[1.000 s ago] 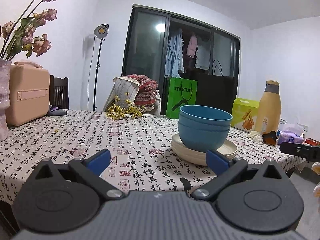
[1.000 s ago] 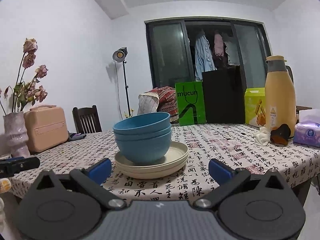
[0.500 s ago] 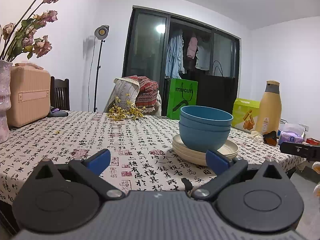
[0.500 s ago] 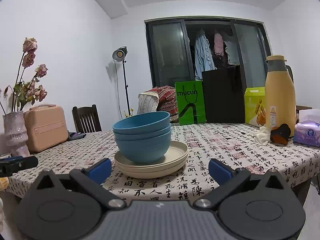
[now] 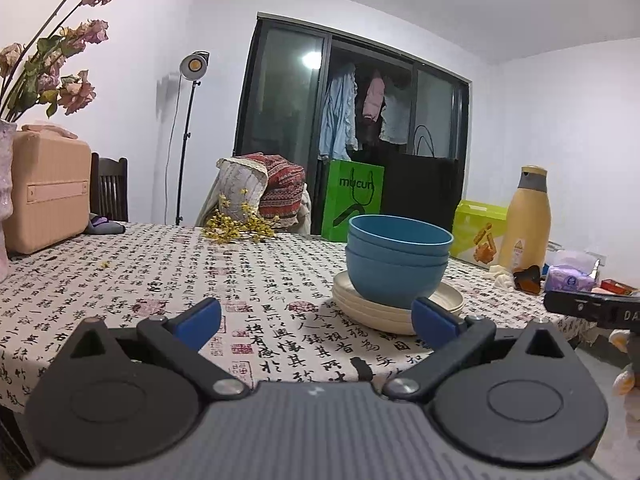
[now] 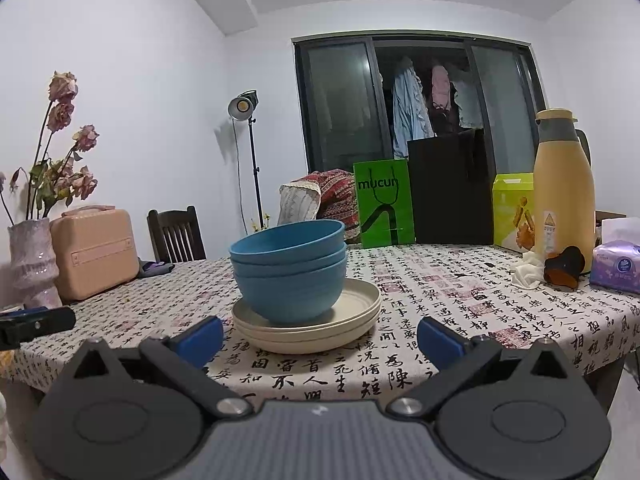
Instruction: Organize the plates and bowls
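Three nested blue bowls sit on a stack of cream plates near the front edge of a table with a calligraphy-print cloth. My left gripper is open and empty, at the table's front edge, left of the stack. My right gripper is open and empty, in front of the stack, a little short of the plates. Each gripper's tip shows in the other's view: the right gripper at the far right, the left gripper at the far left.
A pink case and a vase of dried roses stand at the left. A tan thermos, a yellow-green box, tissues and small clutter sit at the right. A green bag and a chair are behind.
Both grippers have stayed almost still. The left view has drifted very slightly, the pink case sitting a little lower and further left.
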Available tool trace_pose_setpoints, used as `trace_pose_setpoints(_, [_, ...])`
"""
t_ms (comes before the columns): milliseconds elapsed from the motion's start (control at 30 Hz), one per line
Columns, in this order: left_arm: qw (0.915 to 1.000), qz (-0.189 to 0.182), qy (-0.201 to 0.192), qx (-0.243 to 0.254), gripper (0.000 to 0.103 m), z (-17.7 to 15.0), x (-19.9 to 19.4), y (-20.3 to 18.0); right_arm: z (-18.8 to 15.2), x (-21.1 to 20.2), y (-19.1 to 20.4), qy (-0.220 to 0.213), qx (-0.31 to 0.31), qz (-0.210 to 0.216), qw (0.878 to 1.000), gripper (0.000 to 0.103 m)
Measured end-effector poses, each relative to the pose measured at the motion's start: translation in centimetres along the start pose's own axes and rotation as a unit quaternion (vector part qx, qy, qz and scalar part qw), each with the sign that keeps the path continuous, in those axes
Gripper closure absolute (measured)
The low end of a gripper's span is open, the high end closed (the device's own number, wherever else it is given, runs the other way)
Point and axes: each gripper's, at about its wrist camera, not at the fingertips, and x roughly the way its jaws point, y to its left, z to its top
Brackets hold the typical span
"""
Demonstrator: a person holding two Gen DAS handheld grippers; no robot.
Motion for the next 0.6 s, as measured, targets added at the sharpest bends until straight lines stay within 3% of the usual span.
trace_pose_setpoints(600, [0.9998, 0.014, -0.007, 0.01, 0.0, -0.23, -0.08, -0.24, -0.26, 0.22, 0.13, 0.005, -0.002, 0.004, 1.0, 0.0])
